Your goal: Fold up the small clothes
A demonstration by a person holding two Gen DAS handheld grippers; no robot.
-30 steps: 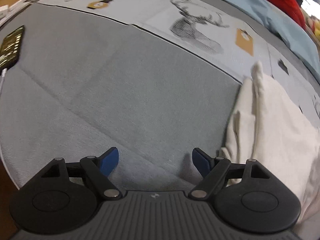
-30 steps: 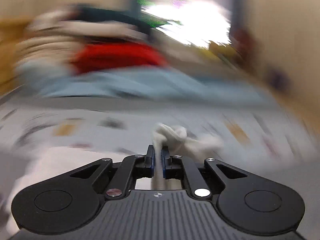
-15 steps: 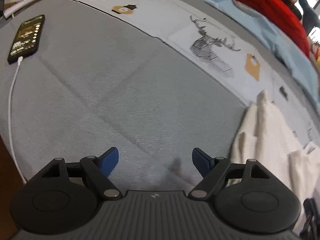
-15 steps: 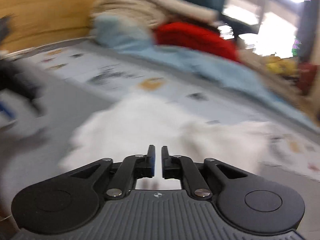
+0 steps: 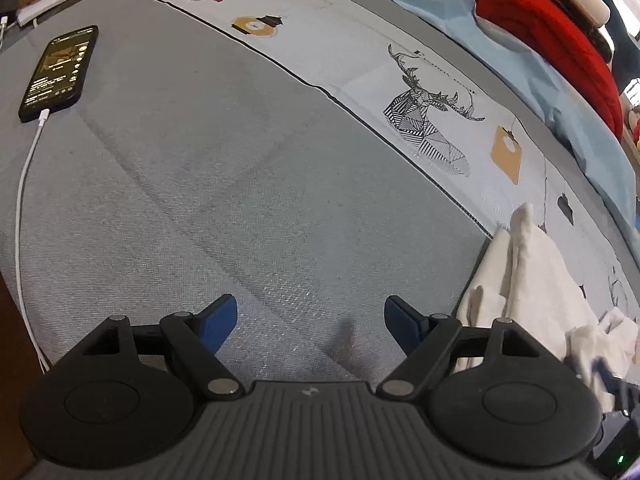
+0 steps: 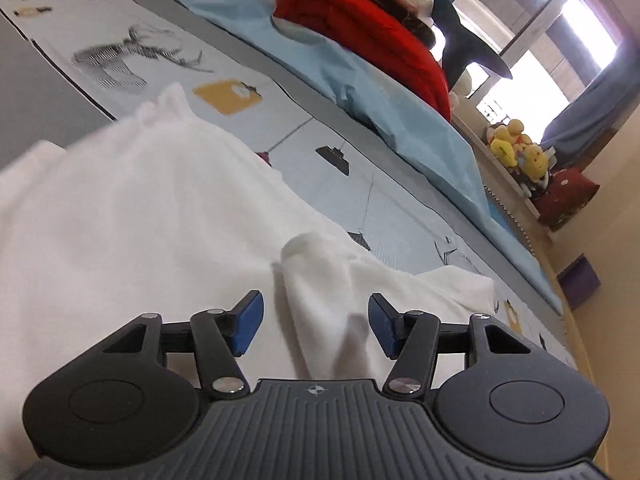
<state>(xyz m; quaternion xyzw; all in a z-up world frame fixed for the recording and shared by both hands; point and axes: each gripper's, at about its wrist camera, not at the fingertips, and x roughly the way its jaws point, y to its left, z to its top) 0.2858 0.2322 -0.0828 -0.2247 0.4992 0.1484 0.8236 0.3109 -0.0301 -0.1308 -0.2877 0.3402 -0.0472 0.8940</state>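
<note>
A white garment [image 6: 140,220] lies crumpled on the bed. A raised fold of it [image 6: 320,280] sits between the open blue pads of my right gripper [image 6: 316,326], which holds nothing. In the left wrist view the same garment [image 5: 532,280] lies at the right, just past the right fingertip. My left gripper [image 5: 310,322] is open and empty over bare grey bedding [image 5: 240,180]. The right gripper's body shows blurred at that view's lower right corner [image 5: 616,392].
A phone [image 5: 60,72] on a white cable [image 5: 20,220] lies at the far left near the bed edge. A printed light-blue sheet [image 5: 420,112] runs across the back. A red blanket [image 6: 360,36] and folded bedding are piled behind; plush toys [image 6: 516,148] sit on the sill.
My right gripper has opened and let go of the white garment, which now lies on the bed. The left gripper has drawn back, so more of the bed and phone show.
</note>
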